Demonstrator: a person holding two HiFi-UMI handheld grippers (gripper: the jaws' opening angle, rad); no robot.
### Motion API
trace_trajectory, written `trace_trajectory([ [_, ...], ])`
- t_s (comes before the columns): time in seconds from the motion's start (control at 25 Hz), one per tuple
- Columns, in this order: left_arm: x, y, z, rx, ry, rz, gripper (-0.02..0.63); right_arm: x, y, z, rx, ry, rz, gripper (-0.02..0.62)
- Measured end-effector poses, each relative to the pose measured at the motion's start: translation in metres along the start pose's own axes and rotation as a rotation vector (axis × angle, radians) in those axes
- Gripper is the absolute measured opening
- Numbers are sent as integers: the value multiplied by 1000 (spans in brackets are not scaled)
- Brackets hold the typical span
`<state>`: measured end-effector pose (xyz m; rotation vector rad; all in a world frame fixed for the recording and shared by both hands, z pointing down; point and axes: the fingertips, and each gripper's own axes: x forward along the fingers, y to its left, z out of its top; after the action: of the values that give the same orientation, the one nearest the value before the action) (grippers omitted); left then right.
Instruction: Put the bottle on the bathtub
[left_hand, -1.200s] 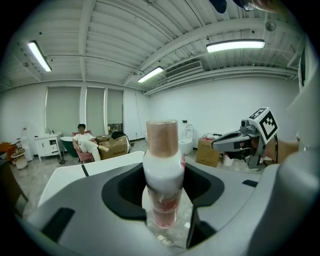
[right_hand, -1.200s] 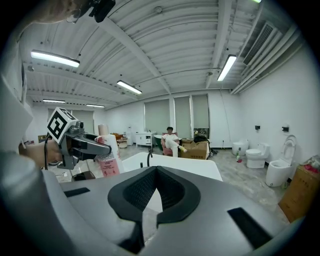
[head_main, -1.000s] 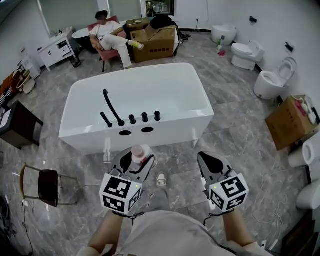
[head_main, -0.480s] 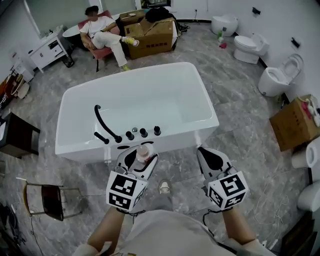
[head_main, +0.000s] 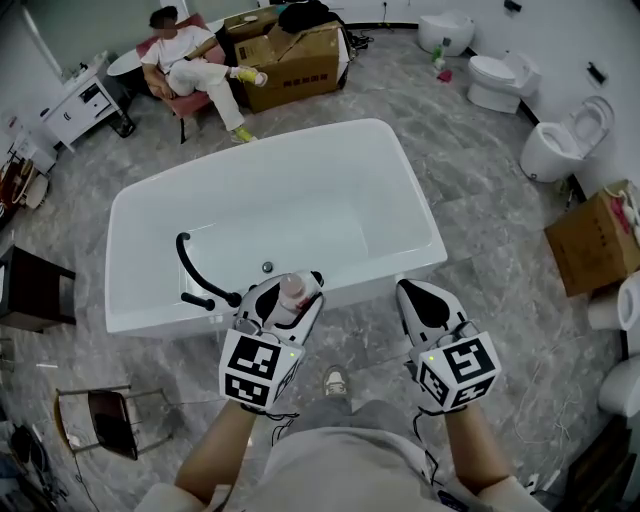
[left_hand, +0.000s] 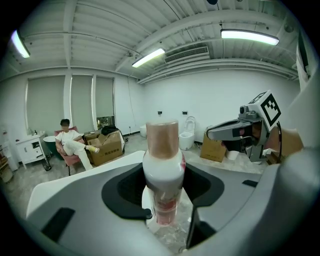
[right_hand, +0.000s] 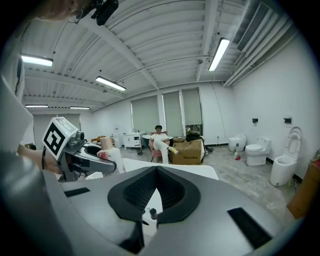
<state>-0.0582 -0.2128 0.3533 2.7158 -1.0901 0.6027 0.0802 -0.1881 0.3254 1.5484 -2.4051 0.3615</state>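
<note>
The white bathtub (head_main: 330, 170) fills the middle of the head view, with a black faucet (head_main: 188, 262) on its near rim. My left gripper (head_main: 285, 297) is shut on a white bottle (head_main: 291, 290) with a tan cap and a pink label. It holds the bottle upright over the tub's near rim, just right of the faucet. In the left gripper view the bottle (left_hand: 161, 170) stands between the jaws. My right gripper (head_main: 421, 293) is shut on nothing, to the right of the left one above the floor by the tub's near right corner.
A person (head_main: 190, 60) sits in a red chair beyond the tub, beside cardboard boxes (head_main: 300, 55). Toilets (head_main: 560, 145) and another box (head_main: 595, 240) line the right side. A dark cabinet (head_main: 30, 290) and a small chair (head_main: 105, 415) stand at the left.
Both grippers have come closer to the tub. The left gripper has carried the bottle from over the floor to over the tub's near rim. The tub's knobs are now mostly hidden behind it.
</note>
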Motion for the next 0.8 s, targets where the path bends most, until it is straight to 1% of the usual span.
trace_trajectory([
  [0.24, 42, 11, -1, -5, -73, 0, 227, 27, -24, -7, -10, 12, -21, 29],
  [0.4, 73, 17, -12, -31, -78, 23, 227, 48, -39, -20, -9, 26, -8, 29],
  [0.6, 111, 21, -33, -56, -102, 81, 227, 71, -52, -46, 1, 36, 51, 29],
  [0.8, 150, 22, -63, -91, -69, 123, 227, 94, -72, -85, 32, 77, 80, 29],
])
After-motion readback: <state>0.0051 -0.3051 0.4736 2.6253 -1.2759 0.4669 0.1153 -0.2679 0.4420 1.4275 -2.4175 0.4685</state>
